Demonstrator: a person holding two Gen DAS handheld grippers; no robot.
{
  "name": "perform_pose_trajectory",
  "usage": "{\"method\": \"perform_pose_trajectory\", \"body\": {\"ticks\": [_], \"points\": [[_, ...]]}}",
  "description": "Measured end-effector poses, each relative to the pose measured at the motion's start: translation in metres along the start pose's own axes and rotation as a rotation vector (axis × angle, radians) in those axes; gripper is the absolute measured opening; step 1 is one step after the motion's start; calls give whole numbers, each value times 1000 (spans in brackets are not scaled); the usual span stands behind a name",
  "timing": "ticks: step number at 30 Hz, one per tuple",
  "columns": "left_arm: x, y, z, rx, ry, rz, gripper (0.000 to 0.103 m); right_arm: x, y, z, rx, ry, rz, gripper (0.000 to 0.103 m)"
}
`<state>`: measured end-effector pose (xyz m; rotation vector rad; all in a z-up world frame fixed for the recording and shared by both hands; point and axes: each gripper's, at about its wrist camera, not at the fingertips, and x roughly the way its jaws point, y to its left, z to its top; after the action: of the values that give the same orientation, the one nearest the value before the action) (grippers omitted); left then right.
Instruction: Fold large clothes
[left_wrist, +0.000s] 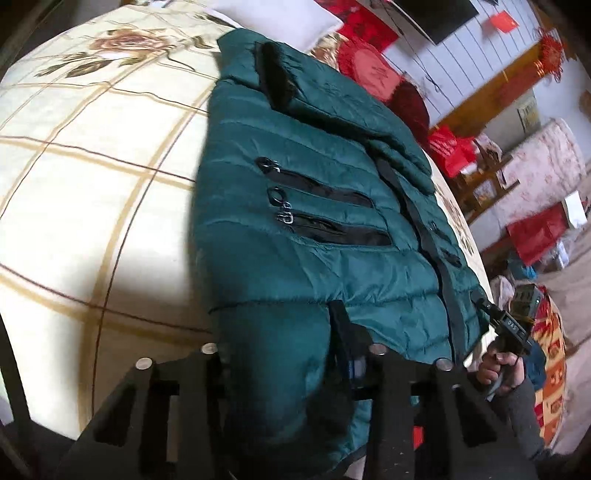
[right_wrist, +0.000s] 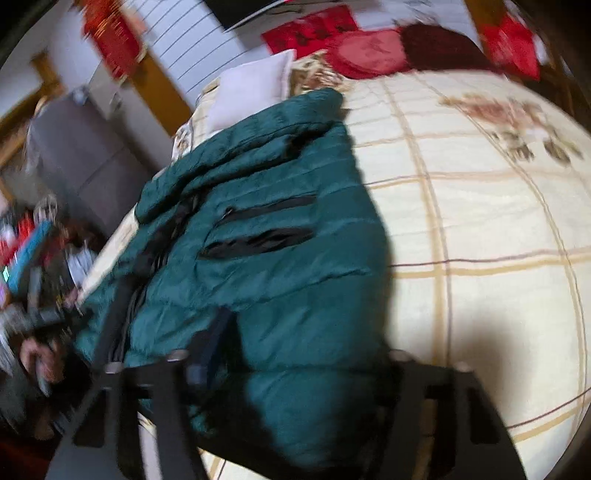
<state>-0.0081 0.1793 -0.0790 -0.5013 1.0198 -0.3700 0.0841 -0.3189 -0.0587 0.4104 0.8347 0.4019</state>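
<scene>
A dark green puffer jacket (left_wrist: 306, 229) with black zips lies on a cream checked bed sheet (left_wrist: 92, 177). My left gripper (left_wrist: 288, 354) is shut on the jacket's near hem, and the green cloth bulges between its fingers (left_wrist: 341, 332). The right gripper (left_wrist: 491, 314) shows at the jacket's right hem corner, held in a hand. In the right wrist view the jacket (right_wrist: 266, 236) fills the middle, and my right gripper (right_wrist: 295, 365) is shut on the hem fold. The left gripper (right_wrist: 70, 314) shows blurred at the far left edge.
A white pillow (right_wrist: 251, 88) and red cushions (right_wrist: 369, 51) lie at the head of the bed. Red bags (left_wrist: 454, 147) and furniture stand beside the bed on the right of the left wrist view. The sheet (right_wrist: 480, 221) stretches right of the jacket.
</scene>
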Motion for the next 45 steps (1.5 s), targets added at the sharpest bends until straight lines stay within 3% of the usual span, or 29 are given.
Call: {"method": "perform_pose_trajectory", "body": {"ticks": [1, 5, 13, 17, 19, 21, 24, 27, 33, 37, 45], "points": [[2, -5, -2, 25, -14, 30, 21, 0, -1, 0, 2, 2, 4, 38], [7, -24, -6, 139, -34, 130, 25, 6, 10, -4, -86, 25, -43, 36], [11, -28, -7, 145, -74, 118, 36, 6, 3, -6, -31, -6, -5, 37], [9, -22, -7, 97, -106, 89, 36, 8, 3, -7, 9, 43, 73, 40], [7, -19, -5, 74, -104, 80, 36, 9, 10, -9, -11, 55, 87, 35], [7, -17, -4, 67, -100, 88, 30, 12, 13, -9, -38, 48, 40, 32], [7, -14, -3, 72, -95, 110, 16, 12, 8, -8, 18, 36, 45, 30], [7, -21, -6, 110, -101, 172, 7, 10, 25, -11, -77, 31, -18, 25], [19, -58, -16, 250, -120, 431, 7, 8, 45, -18, -214, 13, -144, 22], [24, -63, -18, 266, -132, 488, 9, 12, 50, -22, -262, 10, -194, 27], [26, -64, -19, 264, -141, 523, 12, 8, 45, -26, -214, -22, -180, 29]]}}
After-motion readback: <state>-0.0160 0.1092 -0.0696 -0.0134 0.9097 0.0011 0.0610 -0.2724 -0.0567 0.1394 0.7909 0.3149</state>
